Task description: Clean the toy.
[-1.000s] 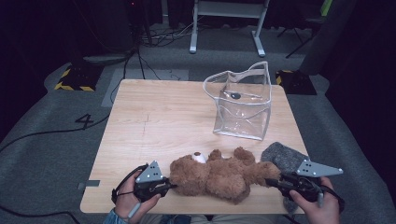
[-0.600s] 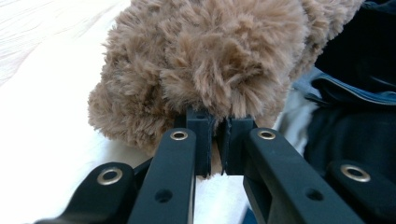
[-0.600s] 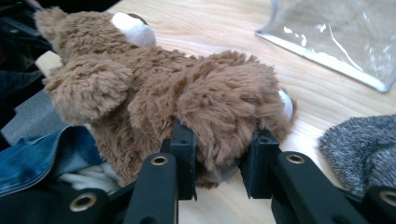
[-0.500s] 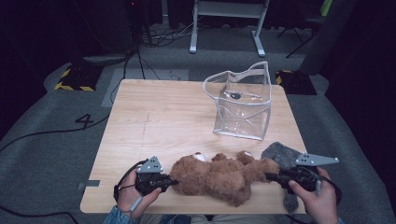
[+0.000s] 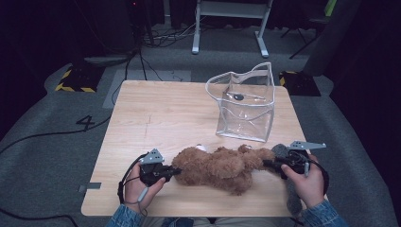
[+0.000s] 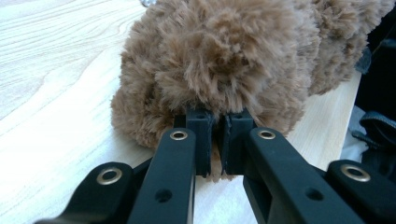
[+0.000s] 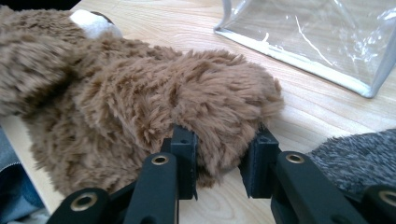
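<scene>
A fluffy brown plush teddy bear is lying lengthwise along the near part of the pale wooden surface, its body running left to right, close to the near edge. The left gripper is pinching a tuft of fur at the bear's left end; in the left gripper view the gripper is nearly closed, with brown fur caught in the narrow slot between the pads. The right gripper is gripping the bear's right end, and in the right gripper view that gripper is standing partly open around a thick furry limb, the pads pressing into the fur on both sides.

A clear plastic bag with a grey-white trimmed rim is standing upright behind the bear, near the surface's right edge, its open mouth facing up; a small gap of bare wood is lying between it and the toy. A grey knitted cloth is lying at the right near corner, partly under the right hand. The left and far parts of the surface are lying open.
</scene>
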A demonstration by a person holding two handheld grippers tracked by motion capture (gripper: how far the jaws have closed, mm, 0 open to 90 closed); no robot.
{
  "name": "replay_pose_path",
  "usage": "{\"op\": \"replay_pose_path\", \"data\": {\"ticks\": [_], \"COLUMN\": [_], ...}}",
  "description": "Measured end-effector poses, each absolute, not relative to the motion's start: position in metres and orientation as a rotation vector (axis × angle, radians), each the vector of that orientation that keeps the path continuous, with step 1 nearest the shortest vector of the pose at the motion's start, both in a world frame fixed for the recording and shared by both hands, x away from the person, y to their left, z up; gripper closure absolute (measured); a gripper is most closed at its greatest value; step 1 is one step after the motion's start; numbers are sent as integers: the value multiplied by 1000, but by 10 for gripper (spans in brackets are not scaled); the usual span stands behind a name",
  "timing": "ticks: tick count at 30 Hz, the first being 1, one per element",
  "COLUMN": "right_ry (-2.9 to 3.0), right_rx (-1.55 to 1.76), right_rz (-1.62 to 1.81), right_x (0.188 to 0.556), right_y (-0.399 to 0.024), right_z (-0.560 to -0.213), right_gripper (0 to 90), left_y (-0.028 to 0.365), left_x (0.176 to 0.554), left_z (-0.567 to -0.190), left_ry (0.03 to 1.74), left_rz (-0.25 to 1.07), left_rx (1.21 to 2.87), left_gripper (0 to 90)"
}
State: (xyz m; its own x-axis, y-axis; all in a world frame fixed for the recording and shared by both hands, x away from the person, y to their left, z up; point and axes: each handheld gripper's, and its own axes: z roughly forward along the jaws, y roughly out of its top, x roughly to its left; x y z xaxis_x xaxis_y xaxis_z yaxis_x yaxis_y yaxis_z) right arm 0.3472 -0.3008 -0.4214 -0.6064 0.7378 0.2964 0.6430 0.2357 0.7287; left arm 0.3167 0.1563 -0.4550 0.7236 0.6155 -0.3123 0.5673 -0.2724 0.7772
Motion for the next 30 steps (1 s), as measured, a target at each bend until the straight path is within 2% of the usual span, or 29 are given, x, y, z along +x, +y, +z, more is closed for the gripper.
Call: {"op": "replay_pose_path", "data": {"ticks": [5, 8, 9, 11, 13, 18, 21, 23, 28, 30], "right_ry": [2403, 2402, 2400, 2393, 2393, 2382, 2377, 2375, 2353, 2342], "right_rx": [1372, 1394, 1403, 1421, 1425, 1466, 1476, 1462, 1404, 1353], "right_rz": [1314, 1311, 1302, 1293, 1292, 1317, 1320, 1308, 1290, 1284], "right_x": [360, 365, 367, 370, 373, 381, 383, 383, 380, 376], "right_y": [-300, -299, -299, -298, -298, -301, -300, -297, -295, -297], "right_z": [-433, -438, -439, -441, -442, -444, -445, -445, -443, -440], "right_gripper": [715, 717, 718, 718, 719, 717, 716, 713, 676, 642], "left_y": [155, 154, 154, 152, 149, 143, 138, 133, 133, 134], "left_x": [322, 321, 320, 319, 320, 325, 330, 331, 331, 331], "left_z": [-457, -455, -454, -453, -453, -454, -454, -454, -452, -452], "left_ry": [911, 875, 858, 806, 743, 638, 576, 581, 655, 693], "left_rz": [88, 173, 209, 297, 336, 342, 287, 248, 221, 220], "left_rx": [1923, 1922, 1919, 1899, 1895, 1893, 1907, 1953, 1961, 1951], "left_gripper": [841, 798, 759, 604, 500, 428, 410, 441, 724, 762]}}
